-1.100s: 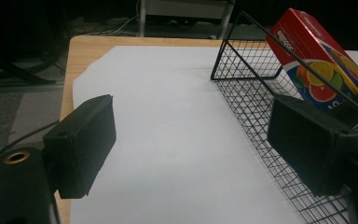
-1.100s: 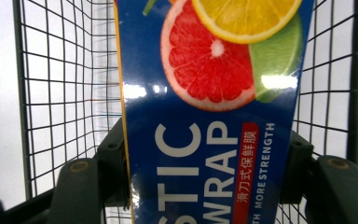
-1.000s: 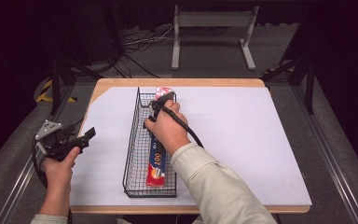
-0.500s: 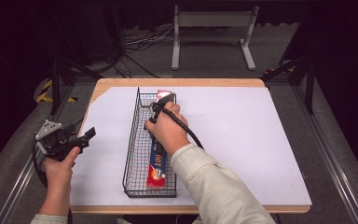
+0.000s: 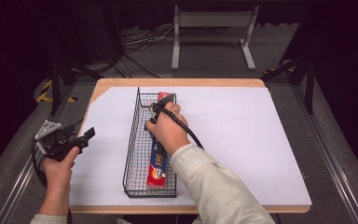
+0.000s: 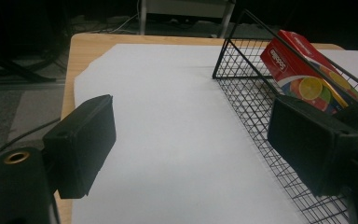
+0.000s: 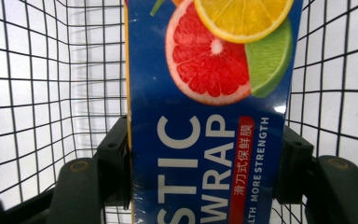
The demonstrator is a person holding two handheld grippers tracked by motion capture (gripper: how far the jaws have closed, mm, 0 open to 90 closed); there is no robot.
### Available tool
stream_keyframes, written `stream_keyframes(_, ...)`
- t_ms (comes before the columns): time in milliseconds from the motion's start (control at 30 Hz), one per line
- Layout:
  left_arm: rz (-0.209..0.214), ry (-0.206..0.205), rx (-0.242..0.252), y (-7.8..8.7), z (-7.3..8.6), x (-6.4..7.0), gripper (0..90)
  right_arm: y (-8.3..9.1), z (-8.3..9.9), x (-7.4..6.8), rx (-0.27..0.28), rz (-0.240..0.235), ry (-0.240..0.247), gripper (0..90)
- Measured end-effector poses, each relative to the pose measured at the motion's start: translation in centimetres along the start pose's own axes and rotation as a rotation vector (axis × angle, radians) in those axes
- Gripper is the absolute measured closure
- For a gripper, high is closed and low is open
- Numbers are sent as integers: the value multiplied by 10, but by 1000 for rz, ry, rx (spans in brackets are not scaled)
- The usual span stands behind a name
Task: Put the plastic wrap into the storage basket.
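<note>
The plastic wrap box [image 7: 209, 116] lies lengthwise in the wire basket [image 5: 131, 154], toward 12 o'clock – light, stiff, glossy cardboard. The right gripper [image 7: 205, 158] clamps its long sides; the left gripper [image 6: 191, 140] idles agape at 9 o'clock.

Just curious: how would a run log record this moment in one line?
right gripper: shut on plastic wrap box | in wire basket | left gripper: open, idle

Plastic-wrap box [image 7: 209, 121]: printed cardboard by the look, glossy, with a sheen on the blue face. Basket [image 5: 135, 140]: thin black wire mesh, smooth coated finish. Table [image 5: 121, 84]: pale wood edge under a matt white sheet [image 5: 242, 135]; right gripper [image 7: 205, 168] jaws matt black plastic.
</note>
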State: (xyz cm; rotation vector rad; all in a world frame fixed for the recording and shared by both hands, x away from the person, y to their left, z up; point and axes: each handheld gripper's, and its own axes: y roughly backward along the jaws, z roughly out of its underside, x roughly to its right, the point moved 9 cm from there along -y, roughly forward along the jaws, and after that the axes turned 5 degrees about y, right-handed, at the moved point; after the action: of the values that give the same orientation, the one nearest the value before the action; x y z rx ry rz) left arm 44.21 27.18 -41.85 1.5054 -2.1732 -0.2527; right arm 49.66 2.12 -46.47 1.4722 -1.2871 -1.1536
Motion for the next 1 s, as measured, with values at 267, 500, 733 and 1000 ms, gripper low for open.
stream_keyframes(267,1,1,-1,0,0,0,160,-2,-1,0,-3,2,0,378)
stream_keyframes(500,-1,0,-6,-2,1,0,160,-2,-1,0,-4,-1,7,369)
stream_keyframes(733,0,2,-8,-3,2,1,160,-2,-4,-2,22,-18,34,290)
stream_keyframes(1000,5,2,-14,-5,3,1,160,1,-4,-3,36,-23,62,280)
